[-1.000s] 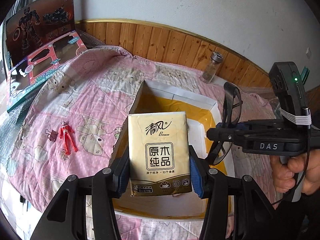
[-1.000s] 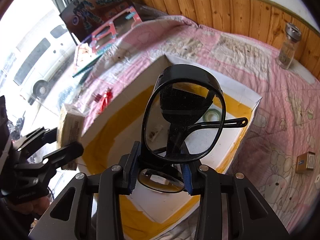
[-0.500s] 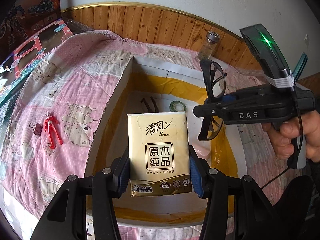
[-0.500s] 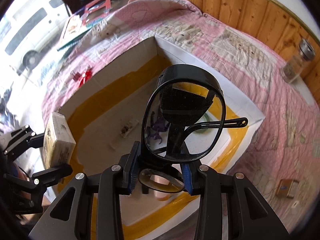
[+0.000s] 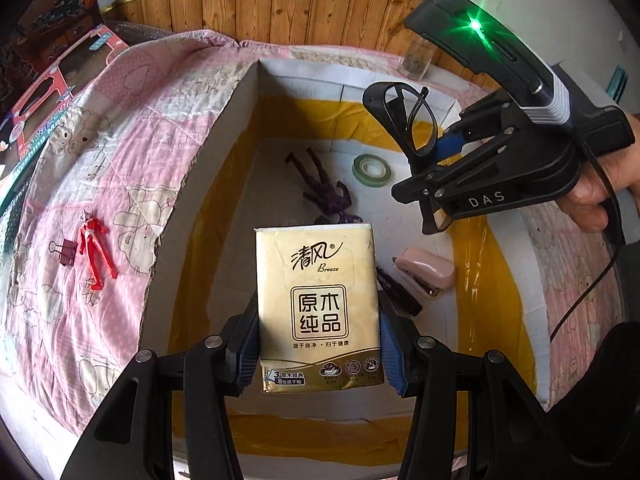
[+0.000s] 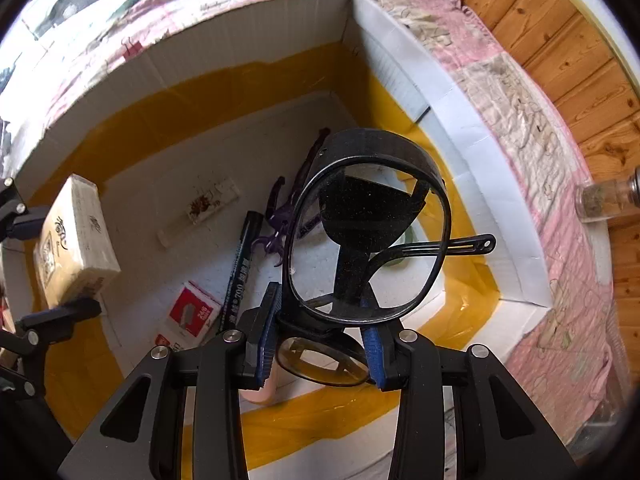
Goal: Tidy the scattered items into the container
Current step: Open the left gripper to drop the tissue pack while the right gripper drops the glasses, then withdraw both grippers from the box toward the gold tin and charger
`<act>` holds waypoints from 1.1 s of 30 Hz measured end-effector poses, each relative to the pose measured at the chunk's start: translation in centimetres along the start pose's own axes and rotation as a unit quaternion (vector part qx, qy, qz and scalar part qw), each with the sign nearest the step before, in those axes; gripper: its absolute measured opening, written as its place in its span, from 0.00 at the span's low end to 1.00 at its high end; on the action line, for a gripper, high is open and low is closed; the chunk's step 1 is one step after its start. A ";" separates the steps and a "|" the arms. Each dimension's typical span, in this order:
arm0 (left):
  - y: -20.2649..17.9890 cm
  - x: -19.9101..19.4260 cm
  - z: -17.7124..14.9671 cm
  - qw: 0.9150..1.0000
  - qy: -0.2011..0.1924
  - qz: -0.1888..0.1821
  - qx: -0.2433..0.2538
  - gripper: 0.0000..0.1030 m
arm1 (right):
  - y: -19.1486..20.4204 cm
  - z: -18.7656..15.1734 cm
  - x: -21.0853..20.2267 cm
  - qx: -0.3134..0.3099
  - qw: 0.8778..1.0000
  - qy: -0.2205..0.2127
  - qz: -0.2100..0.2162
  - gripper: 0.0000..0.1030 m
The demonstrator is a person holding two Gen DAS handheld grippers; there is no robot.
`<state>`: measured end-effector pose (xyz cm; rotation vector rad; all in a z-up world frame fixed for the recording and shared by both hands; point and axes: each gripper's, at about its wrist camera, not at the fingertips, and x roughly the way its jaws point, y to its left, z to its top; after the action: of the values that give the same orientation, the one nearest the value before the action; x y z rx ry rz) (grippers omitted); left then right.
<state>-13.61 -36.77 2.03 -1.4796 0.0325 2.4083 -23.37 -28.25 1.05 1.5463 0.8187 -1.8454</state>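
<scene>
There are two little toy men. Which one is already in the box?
The purple figure lies on the box floor beside the green tape roll. The red figure lies outside on the pink quilt.

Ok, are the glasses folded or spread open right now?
Folded, or nearly so. The glasses are clamped in the right tongs, and the right wrist view shows both temple arms crossing behind the lens.

Your left gripper, at the bottom centre of the frame, clamps a gold tissue pack upright above the white box with yellow tape inside. At the upper right, your right gripper grips black glasses over the box, above a purple figure, a green tape roll and a pink stapler. On the pink quilt at the left lie a red figure and a binder clip, touching.
</scene>
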 end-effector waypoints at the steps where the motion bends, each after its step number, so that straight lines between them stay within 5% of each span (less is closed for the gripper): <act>1: 0.1 0.1 -0.1 1.000 0.003 0.001 0.000 0.51 | 0.1 0.0 0.3 -0.001 1.000 0.003 0.000 0.39; 4: 0.4 0.5 -0.1 1.000 0.011 0.003 0.000 0.51 | 0.2 0.0 0.9 -0.006 1.000 0.011 0.006 0.40; 8: 0.5 0.7 -0.3 1.000 0.018 0.006 -0.002 0.52 | -0.6 -0.4 0.8 0.011 1.000 0.006 0.009 0.54; 15: 0.8 -0.9 -0.6 1.000 0.012 0.002 -0.020 0.52 | -2.0 -1.8 -1.8 0.052 0.998 -0.025 0.030 0.55; 33: -1.8 -5.5 -0.9 0.999 -0.018 0.039 -0.014 0.52 | 1.6 -6.7 -6.4 0.034 0.993 -0.094 0.056 0.55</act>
<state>-10.02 -36.61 6.63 -1.4716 0.0502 2.5076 -17.00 -23.84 6.33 1.4033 0.5765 -1.9178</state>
